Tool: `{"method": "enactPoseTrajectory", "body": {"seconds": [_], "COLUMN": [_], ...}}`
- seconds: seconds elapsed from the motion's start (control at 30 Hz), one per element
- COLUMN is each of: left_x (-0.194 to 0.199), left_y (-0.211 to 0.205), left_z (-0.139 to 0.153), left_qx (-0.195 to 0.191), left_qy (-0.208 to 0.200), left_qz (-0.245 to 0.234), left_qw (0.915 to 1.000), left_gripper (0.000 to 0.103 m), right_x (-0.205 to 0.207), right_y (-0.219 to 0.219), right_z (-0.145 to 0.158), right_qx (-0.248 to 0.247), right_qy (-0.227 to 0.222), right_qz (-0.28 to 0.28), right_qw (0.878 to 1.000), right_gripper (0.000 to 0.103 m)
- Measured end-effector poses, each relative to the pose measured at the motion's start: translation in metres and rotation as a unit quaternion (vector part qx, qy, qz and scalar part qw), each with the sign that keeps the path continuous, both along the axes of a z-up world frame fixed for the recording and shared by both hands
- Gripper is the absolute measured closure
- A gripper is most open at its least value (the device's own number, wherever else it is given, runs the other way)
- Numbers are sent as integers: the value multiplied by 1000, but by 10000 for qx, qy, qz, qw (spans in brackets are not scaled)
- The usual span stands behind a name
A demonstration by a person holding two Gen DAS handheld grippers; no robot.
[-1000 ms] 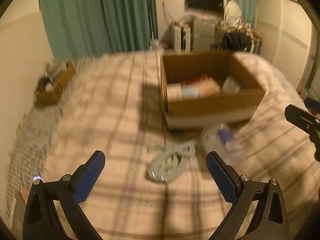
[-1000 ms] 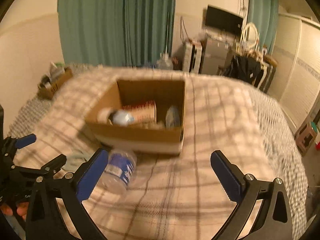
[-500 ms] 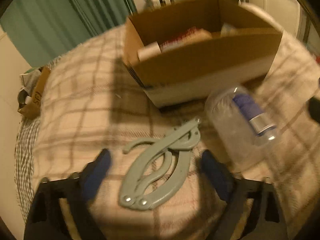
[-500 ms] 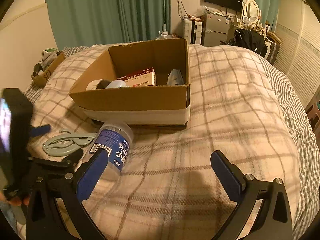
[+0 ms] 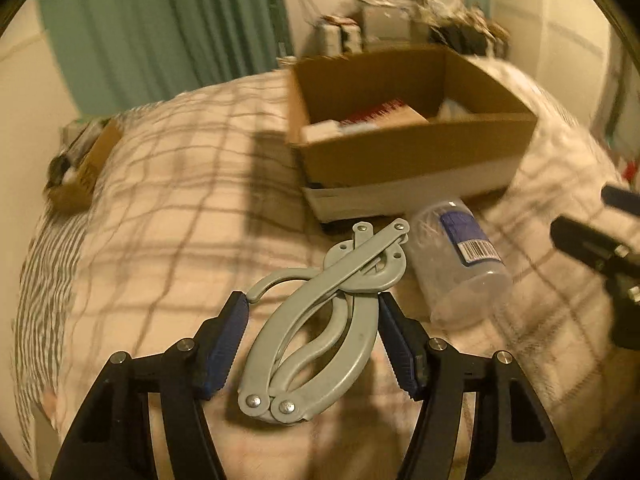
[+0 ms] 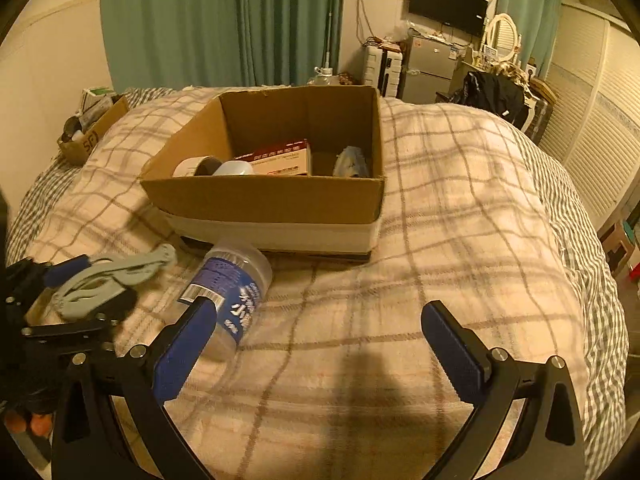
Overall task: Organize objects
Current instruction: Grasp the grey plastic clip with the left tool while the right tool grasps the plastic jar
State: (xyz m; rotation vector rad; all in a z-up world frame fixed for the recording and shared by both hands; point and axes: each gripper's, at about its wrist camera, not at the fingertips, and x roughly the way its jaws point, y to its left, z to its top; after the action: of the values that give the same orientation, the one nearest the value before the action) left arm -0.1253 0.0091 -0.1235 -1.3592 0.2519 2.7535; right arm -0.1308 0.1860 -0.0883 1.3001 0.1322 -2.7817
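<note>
A bed spread with a checked blanket (image 6: 460, 208) fills most of the room, and toward its far middle sits an open cardboard box (image 6: 272, 200) that already holds a roll of tape, a red and white carton and a small packet. Just in front of the box's near wall a clear plastic bottle (image 6: 232, 292) lies on its side, blue label up; it looks empty, so I would expect it to be light, to roll easily and to dent under a hard squeeze. To its left, almost touching it, lies a grey folding hanger (image 5: 320, 320), flat on the blanket, its hooked end toward the box and its riveted end nearest the left gripper (image 5: 312, 344). That gripper's jaws have just been closing and now stand either side of the hanger's looped arms, the right pad about against its edge and the left a little clear of it, so I would not call it gripped yet. The hanger looks like stiff, light plastic, hinged, so it may splay if lifted by one arm; across both loops near the middle seems the surest hold. The right gripper (image 6: 320, 348) hovers wide apart and empty, its left finger overlapping the bottle in view.
</note>
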Motion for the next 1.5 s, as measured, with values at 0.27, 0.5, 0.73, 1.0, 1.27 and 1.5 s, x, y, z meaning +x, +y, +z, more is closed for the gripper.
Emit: {"method": "enactPoseTrajectory", "body": {"seconds": [0.27, 0.5, 0.73, 1.0, 1.27, 1.5], "left_x": [3, 1, 4, 11, 24, 39], "left_y": [-44, -56, -59, -53, -56, -54], "left_z": [22, 16, 14, 17, 20, 26], "left_qx": [456, 695, 790, 700, 699, 798], "left_qy": [291, 204, 260, 313, 272, 205], "left_qz": [790, 888, 894, 901, 1050, 1003], "left_qw": [9954, 9934, 9925, 9930, 9916, 9915], "left_gripper": [37, 37, 37, 37, 37, 37], "right_x": [-18, -39, -49, -46, -29, 12], "right_y": [-42, -70, -83, -83, -79, -73], "right_z": [-11, -39, -61, -73, -63, -24], "right_qx": [131, 86, 284, 385, 318, 132], "right_qy": [-307, -859, -1112, -1220, -996, -455], "right_qz": [374, 521, 490, 510, 593, 761], "right_qw": [9987, 9949, 9922, 9905, 9927, 9960], "right_gripper": [1, 1, 17, 31, 37, 41]}}
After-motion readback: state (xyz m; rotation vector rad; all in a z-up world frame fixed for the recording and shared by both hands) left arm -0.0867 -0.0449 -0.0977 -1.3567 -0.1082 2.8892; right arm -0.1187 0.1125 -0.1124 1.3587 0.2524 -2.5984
